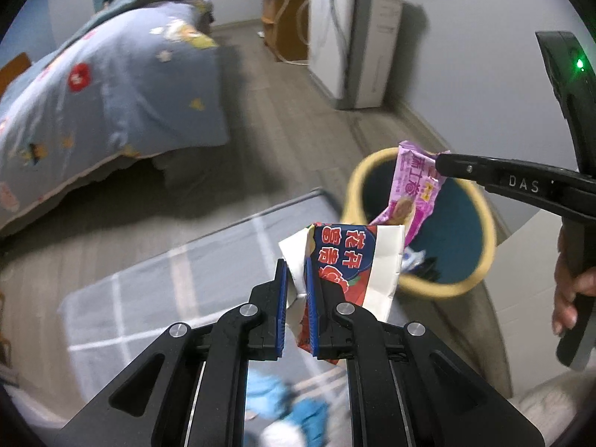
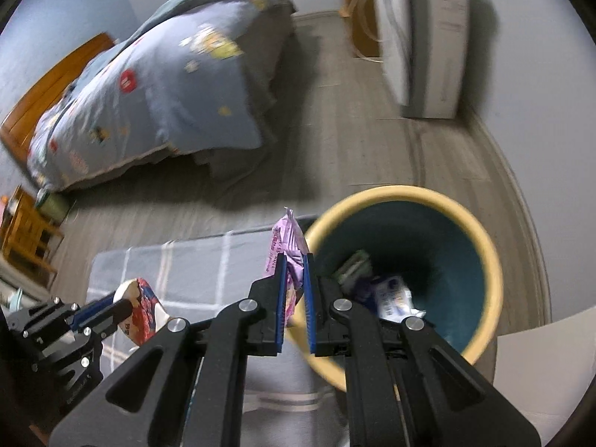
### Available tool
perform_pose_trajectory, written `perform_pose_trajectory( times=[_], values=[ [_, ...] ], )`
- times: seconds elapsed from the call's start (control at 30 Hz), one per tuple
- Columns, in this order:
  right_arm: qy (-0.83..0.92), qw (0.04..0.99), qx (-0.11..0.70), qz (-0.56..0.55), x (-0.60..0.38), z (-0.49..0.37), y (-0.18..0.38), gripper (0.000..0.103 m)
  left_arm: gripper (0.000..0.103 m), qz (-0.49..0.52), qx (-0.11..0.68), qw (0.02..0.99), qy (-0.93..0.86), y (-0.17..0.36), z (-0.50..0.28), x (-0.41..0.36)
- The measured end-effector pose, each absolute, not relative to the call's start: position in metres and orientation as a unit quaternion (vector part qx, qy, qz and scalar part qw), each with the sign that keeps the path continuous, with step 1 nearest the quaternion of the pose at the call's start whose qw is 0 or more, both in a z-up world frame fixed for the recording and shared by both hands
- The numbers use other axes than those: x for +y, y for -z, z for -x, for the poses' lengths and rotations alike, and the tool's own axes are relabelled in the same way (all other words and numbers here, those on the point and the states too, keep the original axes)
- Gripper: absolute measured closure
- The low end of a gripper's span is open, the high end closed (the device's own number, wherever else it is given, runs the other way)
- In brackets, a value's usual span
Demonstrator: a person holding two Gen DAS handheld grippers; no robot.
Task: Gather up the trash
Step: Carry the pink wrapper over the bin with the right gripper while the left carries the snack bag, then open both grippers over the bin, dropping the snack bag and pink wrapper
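Nearest the left wrist camera, the left tool (image 1: 296, 290) has its blue-padded fingers narrowed on a red, white and blue snack wrapper (image 1: 346, 260), which stands up crumpled between the pads, above the near right part of a grey checked rug (image 1: 149, 290) on the wooden floor (image 1: 290, 119). Something blue (image 1: 290, 409) lies blurred on the rug below the fingers; what it is cannot be told. Far to the left stands a bed with a pale blue printed quilt (image 1: 111, 85) that hangs over its near corner. Far in the middle, a small wooden cabinet (image 1: 283, 18) and a white appliance (image 1: 354, 41) stand against the wall. To the right of the left tool, a round bin (image 1: 480, 272) with a cream rim and dark teal inside stands on the floor, just beside the rug. The right tool (image 2: 296, 290) is likewise narrowed, clamped on a pink-purple snack wrapper (image 2: 287, 238); in the left wrist view this wrapper (image 1: 409, 193) hangs from the fingertips over the bin's far rim. In the right wrist view some packets (image 2: 391, 294) lie at the bottom of the bin. At the far right edge of the left wrist view, a hand (image 1: 570, 294) grips the right tool's handle.
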State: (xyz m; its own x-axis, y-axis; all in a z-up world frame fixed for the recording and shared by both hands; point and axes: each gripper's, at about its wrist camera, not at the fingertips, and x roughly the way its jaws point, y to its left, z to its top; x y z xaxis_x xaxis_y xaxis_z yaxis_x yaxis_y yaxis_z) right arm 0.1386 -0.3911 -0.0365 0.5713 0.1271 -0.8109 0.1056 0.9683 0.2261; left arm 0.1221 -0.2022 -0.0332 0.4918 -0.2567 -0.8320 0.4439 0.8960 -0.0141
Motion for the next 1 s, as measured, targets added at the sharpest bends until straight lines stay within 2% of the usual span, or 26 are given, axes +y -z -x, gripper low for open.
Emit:
perform_pose_trajectory(
  times=[0.17,0.47,0.7,0.87,1.0],
  values=[
    [0.049,0.87,0.467,-0.151,-0.443,-0.137,0.046,0.095,0.092,-0.132,0.461,0.842,0.247,0.044,-0.128,-0.253],
    [0.13,0.84,0.513,-0.116,-0.494,-0.14,0.088,0.095,0.092,-0.166,0.468,0.817,0.293,0.071,-0.15,-0.328],
    [0.156,0.824,0.539,-0.082,-0.501,-0.151,0.117,0.095,0.092,-0.184,0.476,0.808,0.295,0.097,-0.167,-0.351],
    [0.168,0.829,0.528,-0.075,-0.503,-0.155,0.123,0.095,0.092,-0.189,0.48,0.806,0.293,0.107,-0.174,-0.357],
    [0.175,0.843,0.502,-0.083,-0.506,-0.155,0.12,0.093,0.087,-0.176,0.48,0.807,0.295,0.11,-0.177,-0.35]
  ],
)
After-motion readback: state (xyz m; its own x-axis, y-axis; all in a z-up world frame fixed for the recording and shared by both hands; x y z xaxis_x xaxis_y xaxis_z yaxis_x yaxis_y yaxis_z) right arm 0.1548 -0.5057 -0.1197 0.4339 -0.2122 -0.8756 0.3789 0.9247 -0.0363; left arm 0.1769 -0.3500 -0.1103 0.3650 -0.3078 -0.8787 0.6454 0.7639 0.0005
